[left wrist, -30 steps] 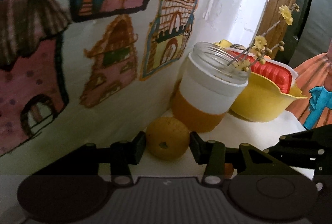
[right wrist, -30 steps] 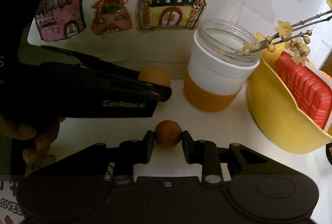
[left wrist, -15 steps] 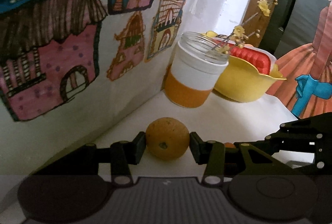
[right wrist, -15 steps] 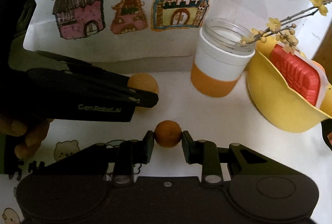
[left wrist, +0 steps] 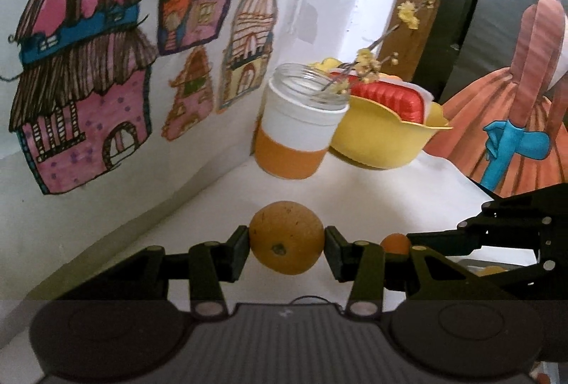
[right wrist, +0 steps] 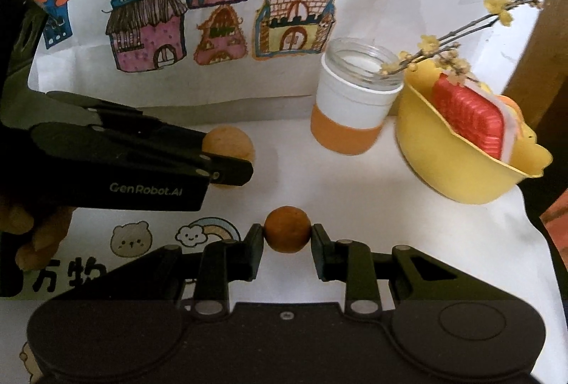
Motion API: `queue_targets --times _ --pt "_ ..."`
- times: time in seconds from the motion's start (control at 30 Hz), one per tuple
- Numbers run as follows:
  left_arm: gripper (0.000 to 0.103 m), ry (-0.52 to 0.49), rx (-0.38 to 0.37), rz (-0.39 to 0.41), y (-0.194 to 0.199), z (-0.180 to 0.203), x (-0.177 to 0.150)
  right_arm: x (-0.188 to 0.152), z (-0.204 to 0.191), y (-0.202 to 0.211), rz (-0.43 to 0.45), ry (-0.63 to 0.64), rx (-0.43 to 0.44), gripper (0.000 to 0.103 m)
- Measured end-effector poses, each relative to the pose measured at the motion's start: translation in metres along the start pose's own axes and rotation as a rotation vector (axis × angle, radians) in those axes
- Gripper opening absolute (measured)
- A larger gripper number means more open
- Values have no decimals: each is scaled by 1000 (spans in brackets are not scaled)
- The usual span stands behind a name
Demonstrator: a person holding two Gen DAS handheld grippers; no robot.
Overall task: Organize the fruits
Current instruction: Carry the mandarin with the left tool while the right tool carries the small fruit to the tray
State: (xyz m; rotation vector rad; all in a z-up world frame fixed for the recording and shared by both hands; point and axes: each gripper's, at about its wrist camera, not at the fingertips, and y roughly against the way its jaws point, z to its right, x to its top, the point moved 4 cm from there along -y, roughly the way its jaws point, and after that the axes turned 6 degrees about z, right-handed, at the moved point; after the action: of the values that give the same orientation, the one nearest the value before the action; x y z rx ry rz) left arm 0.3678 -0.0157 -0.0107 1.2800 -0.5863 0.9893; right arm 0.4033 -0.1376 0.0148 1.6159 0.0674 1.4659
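My left gripper (left wrist: 287,240) is shut on a large orange (left wrist: 287,236), held above the white tabletop. From the right wrist view the same orange (right wrist: 229,144) shows past the left gripper's black fingers (right wrist: 227,171). My right gripper (right wrist: 287,236) is shut on a small round orange fruit (right wrist: 287,234), also lifted off the table. That small fruit (left wrist: 396,243) peeks out at the right in the left wrist view. A yellow bowl (right wrist: 436,149) at the back right holds a red ribbed item (right wrist: 468,115) and yellow pieces.
A glass jar with a white and orange sleeve (right wrist: 349,110) stands beside the bowl, with a flowering twig (right wrist: 454,39) leaning out of it. A wall with house drawings (right wrist: 149,32) backs the table. A hand (right wrist: 32,238) grips the left tool. Cartoon prints (right wrist: 131,240) mark the tablecloth.
Both grippers have pulled back from the jar and bowl, each still holding its fruit. The jar and bowl now look smaller and farther away.
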Motion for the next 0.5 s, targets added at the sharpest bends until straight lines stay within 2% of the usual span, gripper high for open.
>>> queue_targets --times 0.5 --pt "49 -34 -85 9 20 49 -9 -32 20 55 13 -63 -77 31"
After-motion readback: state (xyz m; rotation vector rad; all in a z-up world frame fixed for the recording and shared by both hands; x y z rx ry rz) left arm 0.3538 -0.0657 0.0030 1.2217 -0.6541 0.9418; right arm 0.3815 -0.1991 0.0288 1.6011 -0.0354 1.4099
